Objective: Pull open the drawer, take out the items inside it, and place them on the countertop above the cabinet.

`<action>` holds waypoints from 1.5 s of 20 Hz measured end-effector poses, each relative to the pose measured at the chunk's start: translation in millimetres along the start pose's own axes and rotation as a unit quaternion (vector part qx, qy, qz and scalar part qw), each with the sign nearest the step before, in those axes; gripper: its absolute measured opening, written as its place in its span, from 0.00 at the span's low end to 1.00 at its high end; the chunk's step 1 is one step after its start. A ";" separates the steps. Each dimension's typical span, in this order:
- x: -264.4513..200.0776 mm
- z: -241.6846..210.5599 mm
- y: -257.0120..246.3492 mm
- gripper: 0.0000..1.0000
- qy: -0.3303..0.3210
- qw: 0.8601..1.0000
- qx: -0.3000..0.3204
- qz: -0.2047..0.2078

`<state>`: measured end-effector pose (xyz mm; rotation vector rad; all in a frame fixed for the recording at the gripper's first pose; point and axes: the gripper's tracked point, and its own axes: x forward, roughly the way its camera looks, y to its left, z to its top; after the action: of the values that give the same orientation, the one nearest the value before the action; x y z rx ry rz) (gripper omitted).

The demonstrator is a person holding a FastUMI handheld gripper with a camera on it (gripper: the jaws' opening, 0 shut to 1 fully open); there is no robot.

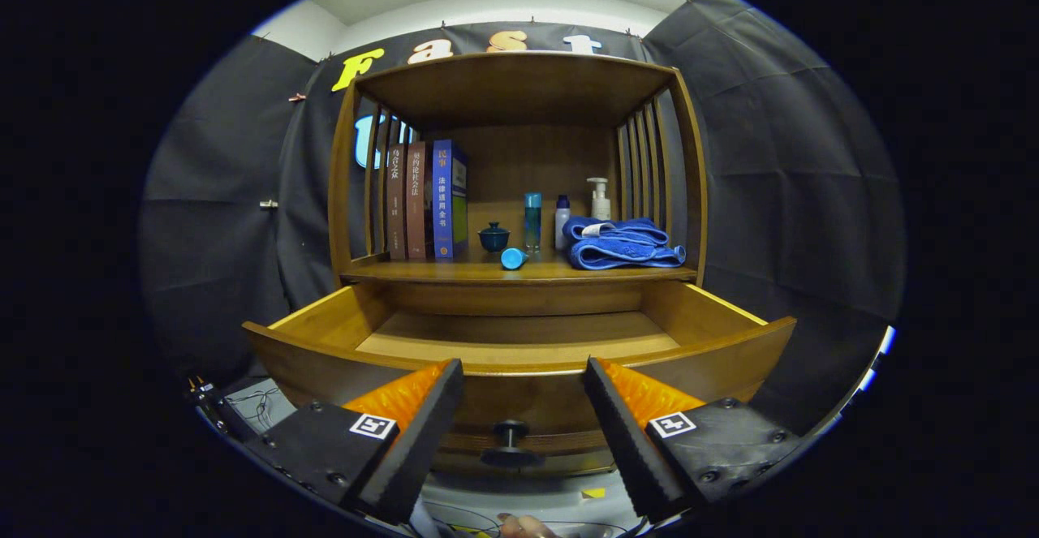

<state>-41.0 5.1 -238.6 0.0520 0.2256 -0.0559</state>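
Observation:
A wooden cabinet's drawer (pixel 325 323) stands pulled out toward me, and the part of its floor that I see is bare wood. Its dark round knob (pixel 510 441) sits on the drawer front, between my two fingers and a little beyond them. My gripper (pixel 523 384) is open, with nothing between the fingers. On the countertop (pixel 454 272) above the drawer lie a folded blue towel (pixel 621 244), a small blue cylinder on its side (pixel 513 259), a dark teal lidded cup (pixel 493 237), a tall blue bottle (pixel 532 221), a small white bottle (pixel 562 221) and a pump bottle (pixel 599 197).
Three upright books (pixel 426 201) stand at the countertop's left side against the slatted wall. A shelf roof covers the countertop. Black cloth walls surround the cabinet. Cables (pixel 260 400) lie on the floor to the lower left, and a hand (pixel 519 527) shows below the fingers.

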 end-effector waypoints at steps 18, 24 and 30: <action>132.9 16.0 4.1 0.99 0.031 0.999 0.007 -0.003; 160.6 18.5 5.2 0.99 0.034 0.999 0.008 -0.004; 179.5 20.1 5.8 1.00 0.036 0.999 0.006 -0.013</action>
<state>138.5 0.9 -259.1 0.0640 0.2987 -0.0808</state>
